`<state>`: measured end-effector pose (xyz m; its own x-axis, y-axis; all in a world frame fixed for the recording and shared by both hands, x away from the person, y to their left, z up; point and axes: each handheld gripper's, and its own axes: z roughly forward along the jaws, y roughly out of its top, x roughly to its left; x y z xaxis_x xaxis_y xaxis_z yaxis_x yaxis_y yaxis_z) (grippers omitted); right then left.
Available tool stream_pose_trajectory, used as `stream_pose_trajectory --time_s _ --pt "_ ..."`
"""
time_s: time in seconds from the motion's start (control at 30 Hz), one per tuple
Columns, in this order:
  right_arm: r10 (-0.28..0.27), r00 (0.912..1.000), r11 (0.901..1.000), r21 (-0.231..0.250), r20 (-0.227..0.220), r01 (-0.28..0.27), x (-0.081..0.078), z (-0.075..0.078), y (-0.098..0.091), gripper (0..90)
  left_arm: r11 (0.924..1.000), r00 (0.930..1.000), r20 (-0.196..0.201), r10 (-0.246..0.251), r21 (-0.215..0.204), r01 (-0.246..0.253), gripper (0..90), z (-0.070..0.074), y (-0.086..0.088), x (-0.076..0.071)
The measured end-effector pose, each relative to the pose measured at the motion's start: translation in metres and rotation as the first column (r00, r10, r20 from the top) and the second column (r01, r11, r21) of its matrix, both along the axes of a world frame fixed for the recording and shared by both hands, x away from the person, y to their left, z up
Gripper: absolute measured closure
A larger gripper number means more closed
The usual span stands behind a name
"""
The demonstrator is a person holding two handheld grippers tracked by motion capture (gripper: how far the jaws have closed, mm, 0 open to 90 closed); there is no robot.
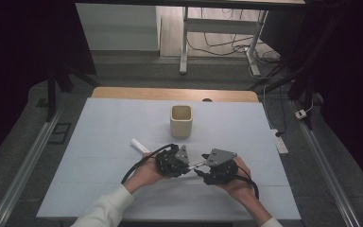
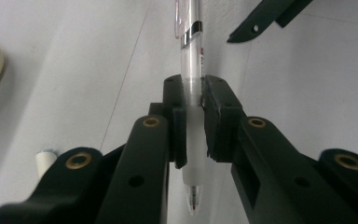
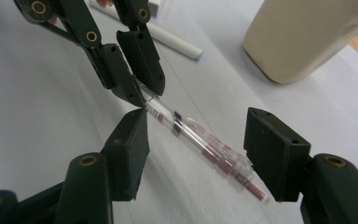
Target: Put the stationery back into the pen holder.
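A clear pen with red ink (image 2: 193, 56) is clamped near its tip end between the pads of my left gripper (image 2: 195, 93), which is shut on it. In the high view both grippers meet low over the white table, left gripper (image 1: 188, 166) and right gripper (image 1: 200, 166), with the pen (image 1: 196, 164) bridging them. In the right gripper view the pen's (image 3: 214, 156) back end lies between the wide-apart jaws of my right gripper (image 3: 196, 148). Neither pad touches it. The left gripper (image 3: 140, 88) holds the pen's other end beyond.
A cream square cup (image 1: 181, 121) stands upright on the white table mat (image 1: 99, 123), beyond the grippers. A white marker (image 1: 139, 145) lies on the mat left of the left hand, also seen as the marker (image 3: 177, 44) in the right gripper view.
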<state>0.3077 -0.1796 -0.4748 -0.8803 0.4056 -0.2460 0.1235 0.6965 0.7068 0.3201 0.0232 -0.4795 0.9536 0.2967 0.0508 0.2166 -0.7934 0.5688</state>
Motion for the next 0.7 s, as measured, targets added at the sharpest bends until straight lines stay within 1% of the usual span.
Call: stream_pose_trajectory --time_s 0.07,0.13,0.17,0.3,0.33,0.4,0.47,0.53,0.57,0.6,0.63,0.67,0.7 --pt "0.007 1.0 0.9999 -0.015 -0.001 -0.007 0.0 -0.001 0.002 41.7 1.0 1.0 0.002 -0.003 0.001 0.003 78.8 0.0 -0.001 0.0" --pt "0.019 0.9998 0.9987 -0.046 -0.002 -0.019 0.001 -0.002 0.004 43.7 1.0 1.0 0.005 -0.007 0.0 0.007 78.8 0.0 -0.001 -0.001" --pt "0.025 0.9997 0.9978 -0.061 0.002 -0.024 0.001 -0.003 0.005 45.0 0.9999 0.9999 0.006 -0.01 -0.007 0.01 78.8 0.0 -0.001 -0.001" --pt "0.051 0.9986 0.9901 -0.131 0.012 -0.049 -0.001 -0.005 0.008 50.7 0.9995 0.9997 0.007 -0.024 -0.021 0.024 78.8 0.003 0.0 -0.003" --pt "0.061 0.998 0.986 -0.157 0.016 -0.058 -0.002 -0.006 0.009 52.2 0.9993 0.9996 0.004 -0.027 -0.026 0.027 78.8 0.004 0.001 -0.003" --pt "0.077 0.9961 0.9791 -0.192 0.043 -0.068 -0.003 -0.007 0.01 57.1 0.9986 0.9995 -0.003 -0.033 -0.042 0.032 78.7 0.004 0.001 -0.003" --pt "0.098 0.9942 0.971 -0.223 0.044 -0.086 -0.004 -0.009 0.011 61.9 0.9981 0.9993 -0.005 -0.038 -0.049 0.038 78.7 0.005 0.001 -0.004" --pt "0.12 0.9912 0.9612 -0.256 0.055 -0.102 -0.005 -0.011 0.013 65.9 0.9973 0.9991 -0.014 -0.04 -0.062 0.039 78.6 0.005 0.001 -0.004" --pt "0.14 0.9888 0.9556 -0.269 0.052 -0.121 -0.006 -0.012 0.013 68.0 0.997 0.9989 -0.015 -0.043 -0.065 0.042 78.6 0.005 0.002 -0.004" --pt "0.147 0.9873 0.9535 -0.274 0.059 -0.126 -0.007 -0.013 0.014 70.7 0.996 0.9987 -0.015 -0.049 -0.075 0.048 78.6 0.006 0.003 -0.003" --pt "0.166 0.9844 0.9464 -0.29 0.058 -0.142 -0.008 -0.014 0.015 72.5 0.9956 0.9986 -0.011 -0.052 -0.079 0.051 78.5 0.007 0.004 -0.003" --pt "0.184 0.9813 0.9413 -0.298 0.057 -0.159 -0.009 -0.014 0.016 74.5 0.9951 0.9986 -0.006 -0.053 -0.084 0.053 78.0 0.007 0.005 -0.003" --pt "0.193 0.9789 0.9416 -0.293 0.068 -0.165 -0.011 -0.016 0.017 75.9 0.9947 0.9987 -0.001 -0.051 -0.089 0.051 77.6 0.008 0.006 -0.003"
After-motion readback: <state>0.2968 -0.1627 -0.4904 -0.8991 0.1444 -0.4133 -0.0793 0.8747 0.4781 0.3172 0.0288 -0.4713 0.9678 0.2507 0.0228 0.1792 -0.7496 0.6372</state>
